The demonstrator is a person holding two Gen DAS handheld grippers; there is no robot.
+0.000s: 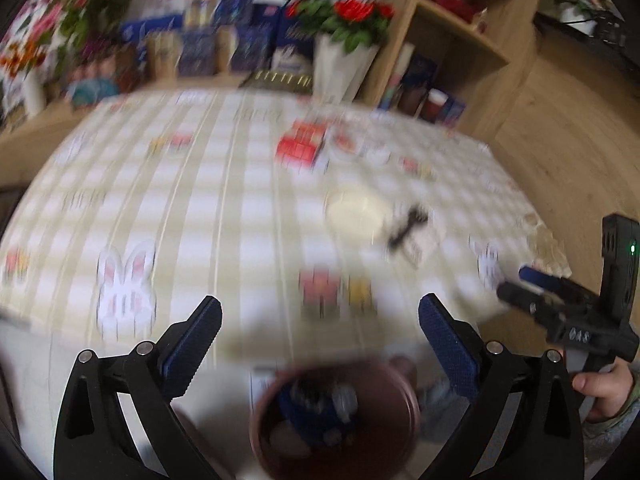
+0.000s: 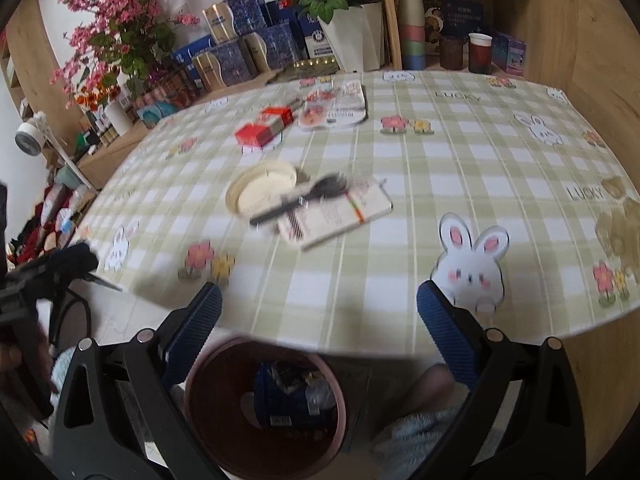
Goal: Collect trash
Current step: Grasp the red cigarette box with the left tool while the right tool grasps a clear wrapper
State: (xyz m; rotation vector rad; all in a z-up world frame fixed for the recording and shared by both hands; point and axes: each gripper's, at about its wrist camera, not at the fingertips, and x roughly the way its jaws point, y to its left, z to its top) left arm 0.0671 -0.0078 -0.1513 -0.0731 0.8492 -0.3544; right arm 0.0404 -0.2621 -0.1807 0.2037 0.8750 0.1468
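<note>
A brown trash bin [image 2: 264,408] stands on the floor below the table's near edge, with a blue package and wrappers inside; it also shows in the left wrist view [image 1: 336,416]. On the checked tablecloth [image 2: 440,184] lie a cream lid [image 2: 262,186], a black plastic spoon [image 2: 300,198] on a white flat pack [image 2: 340,216], a red box [image 2: 264,128] and a white wrapper pack [image 2: 340,108]. My left gripper [image 1: 320,344] is open and empty above the bin. My right gripper [image 2: 320,340] is open and empty above the bin; the left wrist view shows it at the right [image 1: 528,284].
Flower pots [image 2: 352,36], blue boxes [image 2: 240,52] and cups [image 2: 412,36] stand on wooden shelves behind the table. A white fan [image 2: 30,140] and clutter are at the left. A light blue towel [image 2: 420,428] lies on the floor by the bin.
</note>
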